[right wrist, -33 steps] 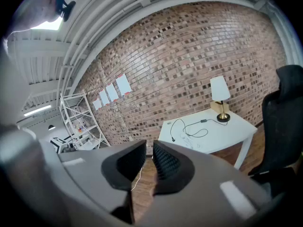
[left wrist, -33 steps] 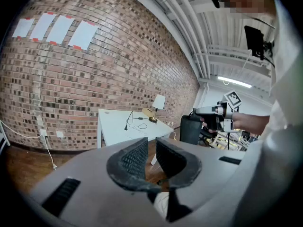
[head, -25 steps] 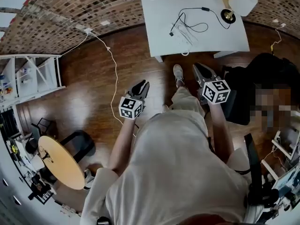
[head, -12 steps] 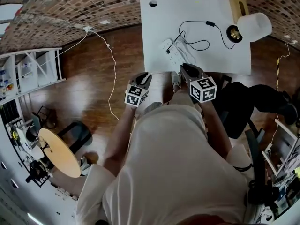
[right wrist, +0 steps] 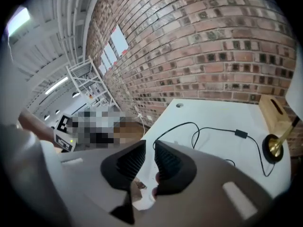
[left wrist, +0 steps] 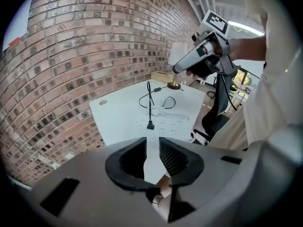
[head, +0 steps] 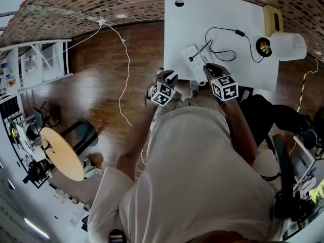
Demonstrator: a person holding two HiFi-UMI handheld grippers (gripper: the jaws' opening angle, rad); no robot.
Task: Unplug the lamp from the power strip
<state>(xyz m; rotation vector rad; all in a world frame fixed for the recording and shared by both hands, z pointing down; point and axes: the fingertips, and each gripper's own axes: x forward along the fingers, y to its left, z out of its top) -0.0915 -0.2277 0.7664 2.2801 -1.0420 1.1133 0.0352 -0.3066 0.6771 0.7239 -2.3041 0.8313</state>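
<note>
Head view: white worktop [head: 223, 11] ahead; power strip [head: 194, 62] at near edge, lamp [head: 283, 45] at far right. Left gripper [head: 169, 75] off the near-left edge, fingers [left wrist: 173, 157] just opened wide, empty. Right gripper [head: 212, 68] just right of strip, fingers slightly parted, empty. Left gripper view alone: black plug [left wrist: 150, 125] seated in strip.

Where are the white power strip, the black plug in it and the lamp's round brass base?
white power strip [left wrist: 166, 126]: left gripper view, on its socket face right of the plug.
black plug [left wrist: 150, 125]: left gripper view, on the plug body.
round brass lamp base [head: 264, 46]: head view, on the base's middle.
</note>
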